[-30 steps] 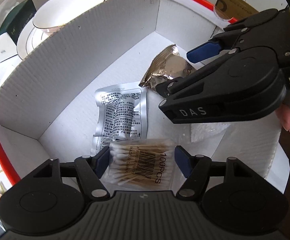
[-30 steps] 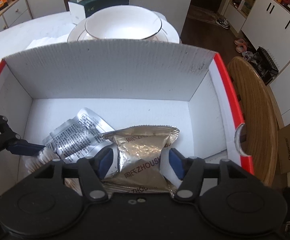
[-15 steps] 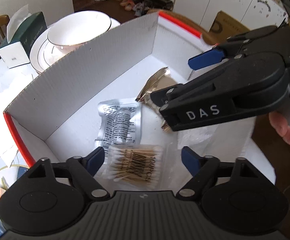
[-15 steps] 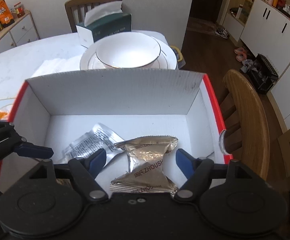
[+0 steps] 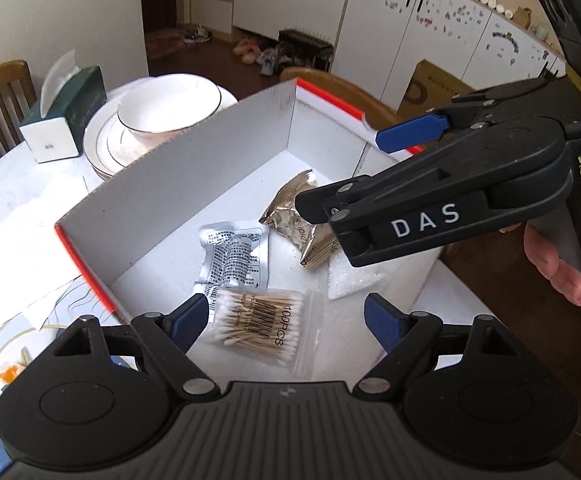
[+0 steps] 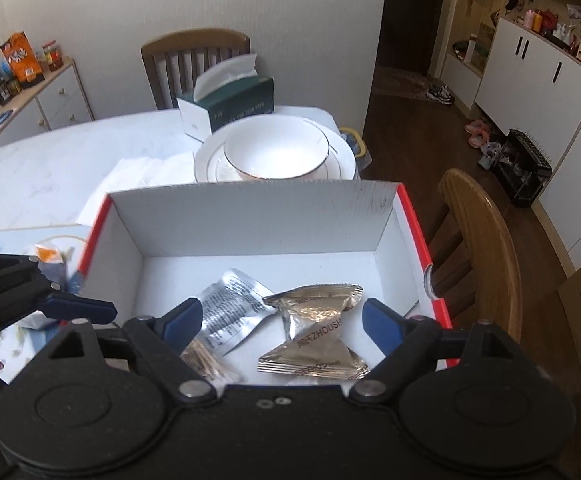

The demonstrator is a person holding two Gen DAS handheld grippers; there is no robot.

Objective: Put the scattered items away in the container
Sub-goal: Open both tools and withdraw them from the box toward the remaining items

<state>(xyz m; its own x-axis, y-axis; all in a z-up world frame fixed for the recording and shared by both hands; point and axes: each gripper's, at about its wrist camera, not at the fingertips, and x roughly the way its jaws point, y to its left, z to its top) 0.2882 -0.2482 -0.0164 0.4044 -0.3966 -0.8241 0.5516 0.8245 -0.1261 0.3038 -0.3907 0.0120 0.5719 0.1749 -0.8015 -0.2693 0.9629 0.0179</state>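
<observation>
Grippers, left (image 5: 286,318) and right (image 6: 282,320), both released above box (image 6: 250,216) holding 3 packs, risk colliding when withdrawing.

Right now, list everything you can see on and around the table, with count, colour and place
box: 1, white inside with red rim, near table edge
gold snack packet: 1, gold foil, box floor, right side
silver sachet: 1, silver with black print, box floor, beside the gold packet
cotton swab bag: 1, clear with tan sticks, box floor, near side
bowl: 1, white, on stacked plates behind the box
plates: a stack, count unclear, white, under the bowl
tissue box: 1, dark green and white, behind the bowl
chairs: 2, wooden, far side and right side of table
left gripper: 1, black with blue pads, open above the box
right gripper: 1, black with blue pads, open above the box
</observation>
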